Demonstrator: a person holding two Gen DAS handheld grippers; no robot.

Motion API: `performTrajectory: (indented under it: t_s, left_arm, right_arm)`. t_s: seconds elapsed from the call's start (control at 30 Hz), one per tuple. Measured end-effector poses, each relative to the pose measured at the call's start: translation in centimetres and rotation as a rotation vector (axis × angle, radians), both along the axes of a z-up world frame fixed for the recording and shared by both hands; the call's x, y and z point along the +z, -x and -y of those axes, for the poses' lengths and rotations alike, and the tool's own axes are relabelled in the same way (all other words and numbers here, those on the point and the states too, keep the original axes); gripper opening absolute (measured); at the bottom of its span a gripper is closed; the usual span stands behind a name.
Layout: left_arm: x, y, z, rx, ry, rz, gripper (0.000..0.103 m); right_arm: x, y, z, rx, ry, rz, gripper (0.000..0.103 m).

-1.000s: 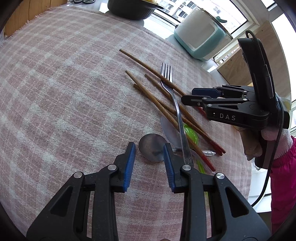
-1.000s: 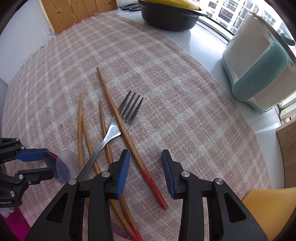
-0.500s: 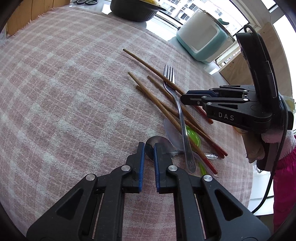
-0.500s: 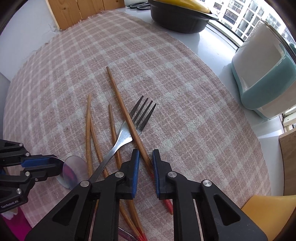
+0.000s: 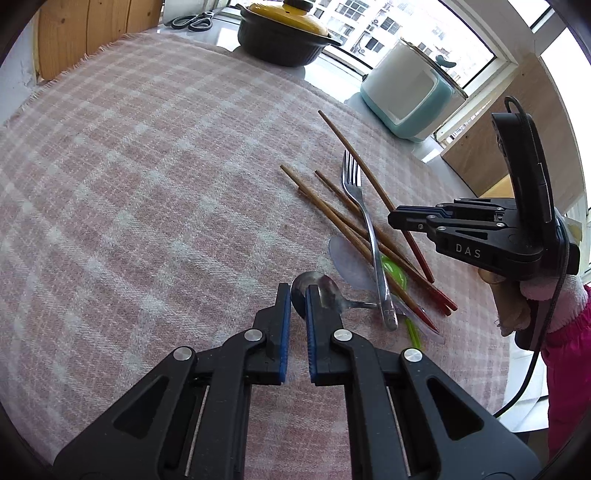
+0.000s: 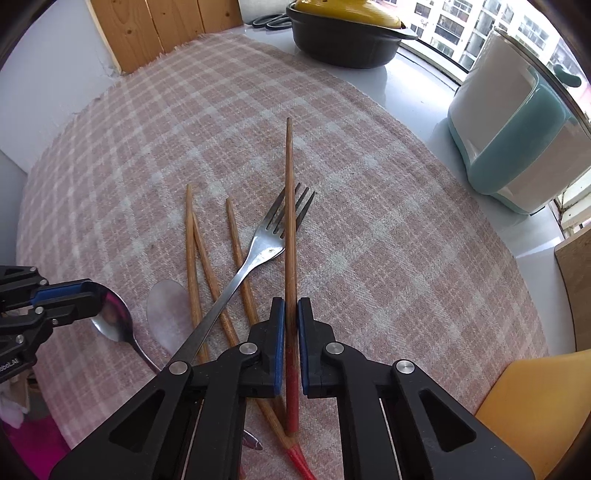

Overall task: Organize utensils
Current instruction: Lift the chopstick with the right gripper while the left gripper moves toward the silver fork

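Note:
On the pink plaid cloth (image 5: 147, 184) lie a metal fork (image 5: 365, 229) (image 6: 258, 254), several wooden chopsticks (image 5: 332, 210) (image 6: 192, 258), a clear plastic spoon (image 5: 343, 258) (image 6: 166, 310) and a green utensil (image 5: 393, 273). My left gripper (image 5: 297, 291) (image 6: 62, 295) is shut on the bowl of a metal spoon (image 5: 321, 288) (image 6: 110, 321), whose handle runs under the fork. My right gripper (image 6: 290, 306) (image 5: 406, 218) is closing its jaws, and its pads press on a red-ended chopstick (image 6: 290, 206) (image 5: 354, 155) that points straight ahead over the fork's tines.
At the back, off the cloth, stand a black pot with a yellow lid (image 5: 284, 37) (image 6: 343, 33), a white-and-teal container (image 5: 406, 99) (image 6: 517, 136) and scissors (image 5: 192, 20). A yellow object (image 6: 535, 406) sits at the near right. A gloved hand in a pink sleeve (image 5: 554, 295) holds the right gripper.
Both grippers went from open to shut: the left on the spoon's bowl, the right on the red-ended chopstick. That chopstick swung from a slant to straight ahead, and both hands drew back slightly.

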State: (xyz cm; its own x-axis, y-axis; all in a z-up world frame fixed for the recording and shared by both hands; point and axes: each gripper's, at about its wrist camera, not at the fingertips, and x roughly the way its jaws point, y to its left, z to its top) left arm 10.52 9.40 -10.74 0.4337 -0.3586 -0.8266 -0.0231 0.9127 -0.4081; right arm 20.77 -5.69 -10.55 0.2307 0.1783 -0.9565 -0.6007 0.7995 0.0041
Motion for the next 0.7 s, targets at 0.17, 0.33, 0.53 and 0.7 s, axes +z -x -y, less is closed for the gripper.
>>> performTrajectory:
  t_s: [0.17,0.33,0.53,0.7]
  left_arm:
    - [0.8,0.8,-1.6,0.027,-0.013,0.019,0.005]
    - [1.9,1.9,-2.9,0.042,-0.036,0.045,0.003]
    - [3.2,3.1,-3.9,0.057,-0.053,0.074,0.002]
    - [4.4,3.9,-4.3,0.051,-0.062,0.097,0.001]
  right_arm:
    - [0.9,1.5,1.3,-0.022,-0.018,0.012,0.005]
    - [2.4,2.7,3.3,-0.047,-0.044,0.026,0.005]
    - [2.9,2.6,4.1,-0.064,-0.057,0.041,0.005]
    - [3.4,2.5,4.5,-0.087,-0.075,0.053,0.005]
